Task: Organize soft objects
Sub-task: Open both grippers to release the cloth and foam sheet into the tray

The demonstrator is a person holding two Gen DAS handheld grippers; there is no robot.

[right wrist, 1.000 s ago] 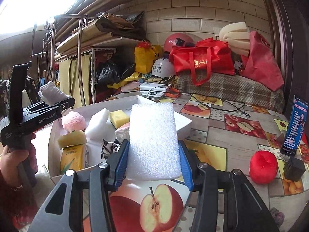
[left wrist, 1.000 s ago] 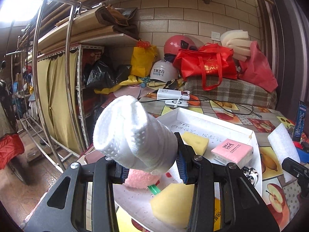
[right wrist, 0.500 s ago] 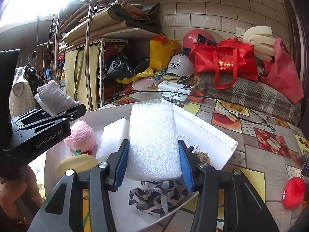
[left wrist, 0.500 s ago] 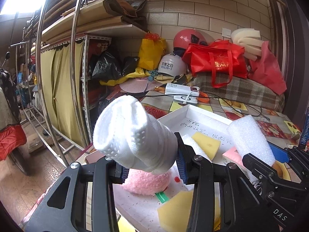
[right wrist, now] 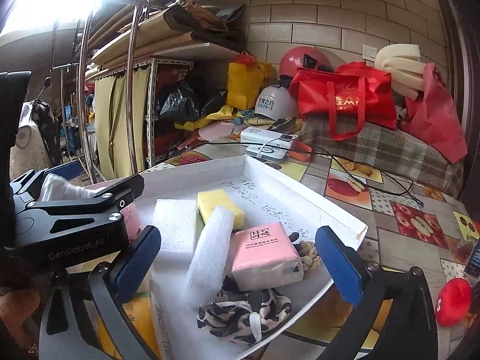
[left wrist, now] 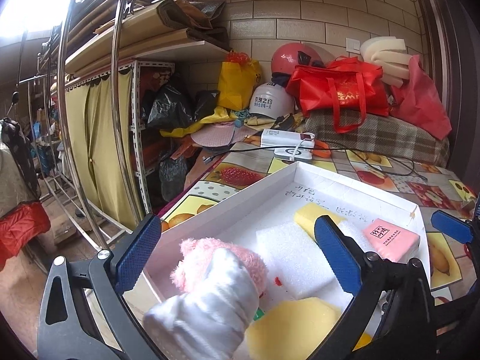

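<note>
A white shallow box on the fruit-print table holds soft items. My left gripper is open over the box; a rolled white sock lies loose between its jaws against a pink fluffy ball. My right gripper is open; a white foam sheet lies loose below it, leaning on a pink tissue pack. The box also holds a yellow sponge, a white foam block, a patterned cloth and a yellow sponge near the front.
A red plush ball lies on the table at the right. Chargers and cables lie behind the box. Bags and helmets are piled at the back. A metal rack with yellow curtains stands at the left.
Both grippers opened. The sock dropped from the left gripper into the box by the pink ball. The foam sheet dropped from the right gripper onto the tissue pack.
</note>
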